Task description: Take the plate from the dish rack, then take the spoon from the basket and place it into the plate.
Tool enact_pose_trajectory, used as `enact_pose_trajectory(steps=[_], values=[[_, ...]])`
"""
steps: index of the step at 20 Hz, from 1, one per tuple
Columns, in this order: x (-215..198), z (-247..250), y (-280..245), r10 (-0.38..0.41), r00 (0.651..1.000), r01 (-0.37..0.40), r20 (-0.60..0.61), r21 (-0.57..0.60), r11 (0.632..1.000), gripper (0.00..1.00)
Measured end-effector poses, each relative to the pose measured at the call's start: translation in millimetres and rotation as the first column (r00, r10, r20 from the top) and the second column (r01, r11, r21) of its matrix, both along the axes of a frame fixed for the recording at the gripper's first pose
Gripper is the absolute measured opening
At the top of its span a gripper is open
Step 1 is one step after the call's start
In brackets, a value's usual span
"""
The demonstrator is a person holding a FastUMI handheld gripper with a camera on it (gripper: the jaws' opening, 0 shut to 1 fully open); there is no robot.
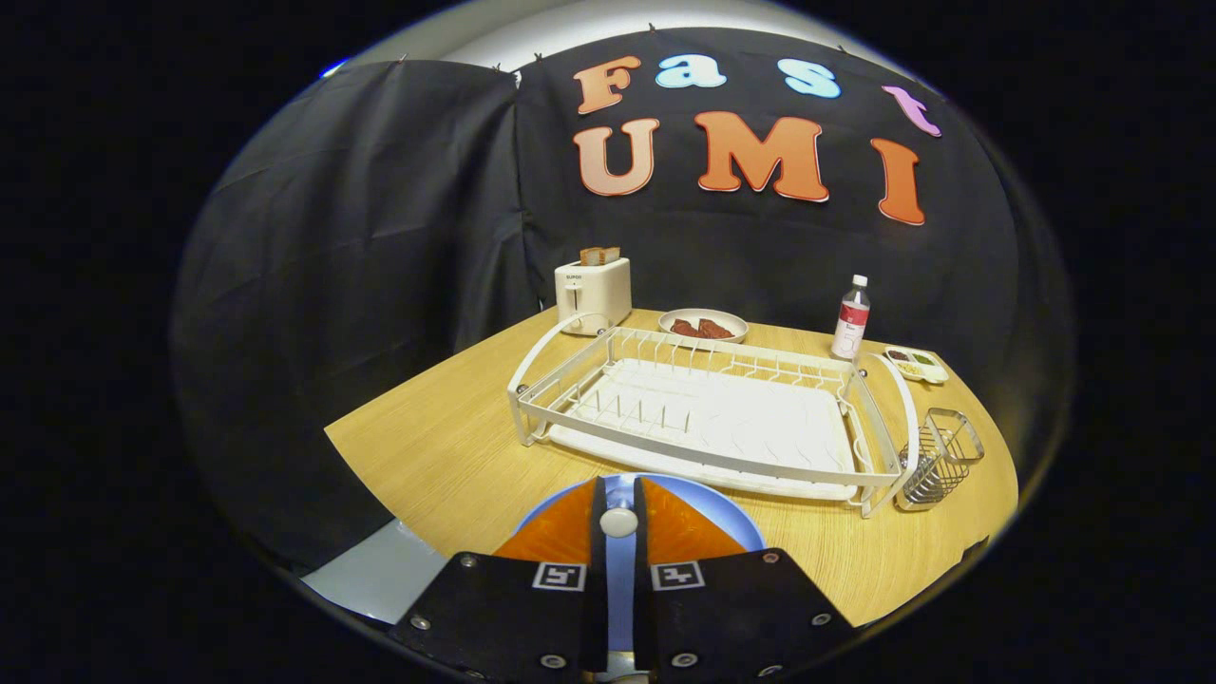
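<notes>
The empty dish rack [703,418] lies at 12 o'clock beyond the fingers. The gripper [618,522] is clamped on a spoon, whose white end shows between the fingers, directly over the blue plate [736,522]. The wire basket [940,456] stands at 2 o'clock.

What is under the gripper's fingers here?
A blue plate lies on the wooden table in front of the empty dish rack. The gripper fingers, nearly together, cover its middle, where a pale rounded object sits between them, unidentifiable.
</notes>
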State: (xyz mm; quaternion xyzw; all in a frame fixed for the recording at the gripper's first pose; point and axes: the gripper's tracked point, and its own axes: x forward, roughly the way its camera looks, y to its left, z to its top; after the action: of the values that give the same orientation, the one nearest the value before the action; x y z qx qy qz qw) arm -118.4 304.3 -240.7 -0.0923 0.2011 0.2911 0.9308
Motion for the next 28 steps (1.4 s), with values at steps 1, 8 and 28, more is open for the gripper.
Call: enact_pose_trajectory(steps=[1,8,28], values=[[1,-1,-1,-0.004,1.000,0.004,-0.002,-0.001,1.000,0.12],[20,5,-21,-0.056,0.998,0.056,-0.007,0.013,0.998,0.20],[98,212,-189,-0.415,0.873,0.388,0.255,0.152,0.909,0.75]])
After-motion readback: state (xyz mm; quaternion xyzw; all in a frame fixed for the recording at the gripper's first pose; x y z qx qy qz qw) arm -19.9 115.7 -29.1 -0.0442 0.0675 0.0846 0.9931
